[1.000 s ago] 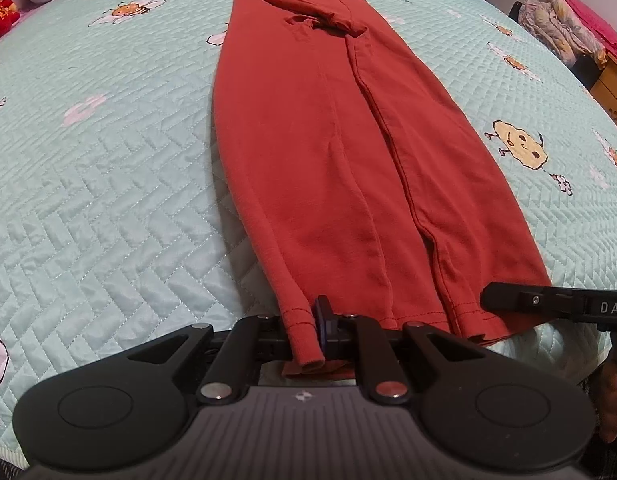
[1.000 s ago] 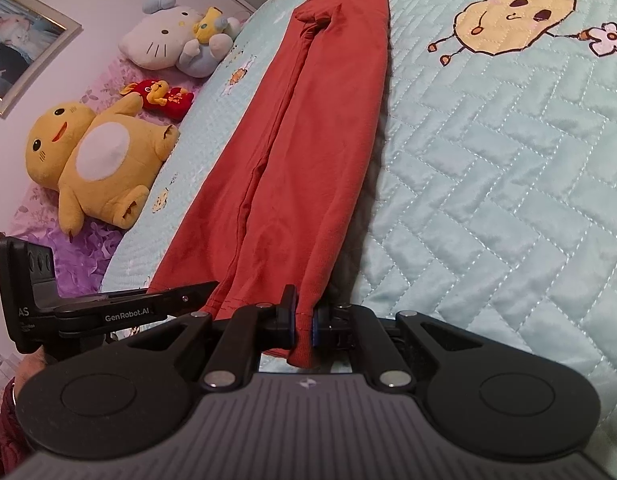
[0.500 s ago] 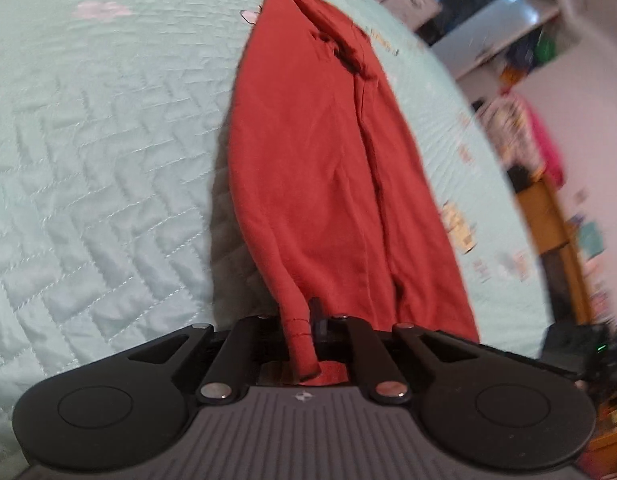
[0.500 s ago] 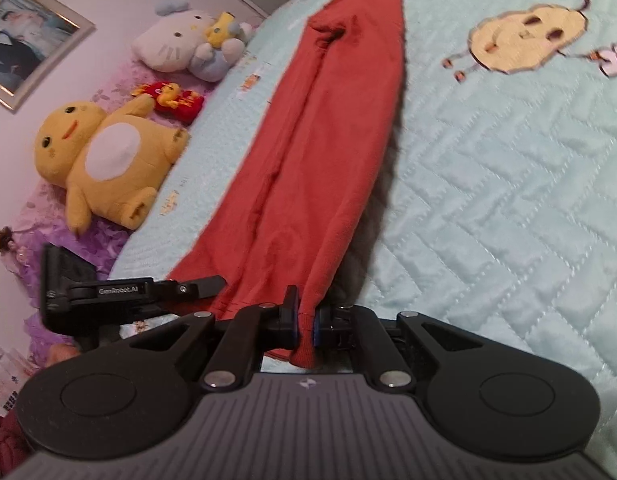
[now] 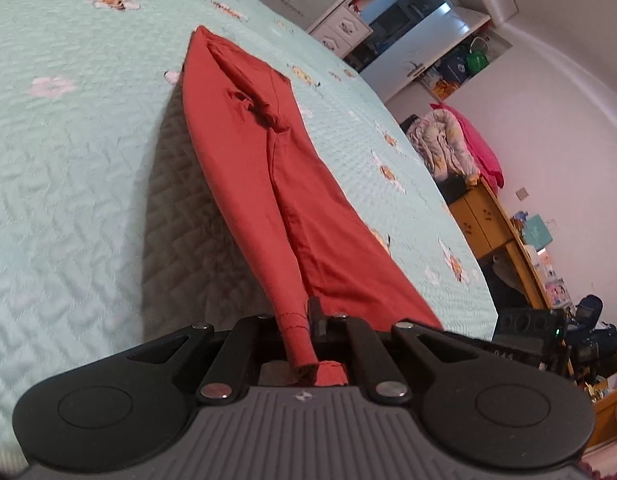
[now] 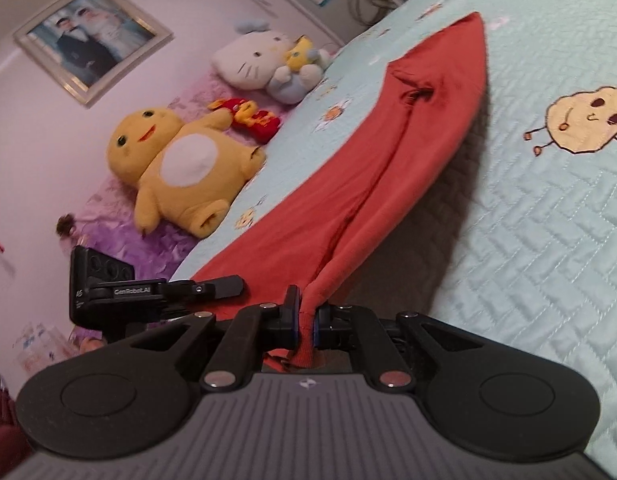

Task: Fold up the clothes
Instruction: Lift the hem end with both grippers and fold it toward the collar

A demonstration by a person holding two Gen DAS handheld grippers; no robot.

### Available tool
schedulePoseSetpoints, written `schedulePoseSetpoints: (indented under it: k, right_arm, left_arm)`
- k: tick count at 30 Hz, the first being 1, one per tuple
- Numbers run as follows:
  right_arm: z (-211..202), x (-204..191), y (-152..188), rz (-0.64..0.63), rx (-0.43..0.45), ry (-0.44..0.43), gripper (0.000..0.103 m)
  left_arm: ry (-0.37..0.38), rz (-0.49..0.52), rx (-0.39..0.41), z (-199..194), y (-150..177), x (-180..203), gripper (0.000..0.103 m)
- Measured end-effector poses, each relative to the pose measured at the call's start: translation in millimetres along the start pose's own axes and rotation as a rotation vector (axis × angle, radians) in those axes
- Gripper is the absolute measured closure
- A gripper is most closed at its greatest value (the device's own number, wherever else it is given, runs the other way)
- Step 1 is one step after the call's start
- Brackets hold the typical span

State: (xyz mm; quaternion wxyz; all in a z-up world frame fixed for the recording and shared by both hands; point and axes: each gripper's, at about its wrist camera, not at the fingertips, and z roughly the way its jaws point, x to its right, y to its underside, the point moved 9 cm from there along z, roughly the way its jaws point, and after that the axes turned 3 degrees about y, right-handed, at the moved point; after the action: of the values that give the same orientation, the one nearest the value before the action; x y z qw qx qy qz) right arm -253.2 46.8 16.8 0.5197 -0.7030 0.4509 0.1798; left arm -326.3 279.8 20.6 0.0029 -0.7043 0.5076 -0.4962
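- While both claws pinch the near hem, the shirt (image 5: 248,168) runs lengthwise straight away from them over the quilt (image 5: 68,160); its long axis points from the hem to the far tip.
- Left claw (image 5: 304,320): jaws clamped on the hem's left corner, cloth bunched between them.
- Right claw (image 6: 306,320): jaws clamped on the hem's right corner; in its view the left claw sits just to the left, at the same hem.
- Near end hangs lifted off the quilt, shadow beneath; far end rests on the quilt.
- Shirt already narrowed lengthwise, a seam down the middle.
- Judgement: both claws are equally near the hem; a fold would carry the hem along the long axis toward the far tip.
- Risk: sagging mid-cloth may drag or skew.
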Motion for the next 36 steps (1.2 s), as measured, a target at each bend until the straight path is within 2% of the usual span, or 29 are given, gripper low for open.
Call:
schedulePoseSetpoints:
  k: [5, 9, 16, 19, 24, 29, 33, 36]
  right_arm:
    - [-25, -24, 15, -0.011, -0.046, -0.055, 0.098]
    - [-48, -53, 14, -0.019, -0.038, -0.125, 0.098]
    - [-90, -104, 13, -0.031, -0.023, -0.247, 0.098]
    - [-98, -115, -3, -0.021, 0.007, -0.271, 0.098]
    - [-80, -109, -51, 0.01, 0.057, -0.258, 0.098]
    - [-46, -84, -122, 0.03, 0.125, -0.245, 0.098]
    - [-6, -46, -186, 0.073, 0.173, -0.223, 0.098]
    - [33, -5, -229, 0.121, 0.189, -0.196, 0.098]
  left_arm:
    - [0.054, -0.058, -0.026, -32, 20, 0, 0.101]
    - [0.13, -0.094, -0.027, -59, 28, 10, 0.101]
    - [0.303, -0.098, 0.031, -109, 17, 48, 0.101]
    - [0.346, -0.133, 0.063, -111, 0, 52, 0.1]
    - [0.356, -0.184, 0.094, -95, -48, 42, 0.1]
    - [0.327, -0.185, 0.121, -66, -125, 26, 0.1]
    - [0.27, -0.159, 0.121, -21, -193, 7, 0.1]
    - [0.21, -0.171, 0.089, 32, -232, -22, 0.1]
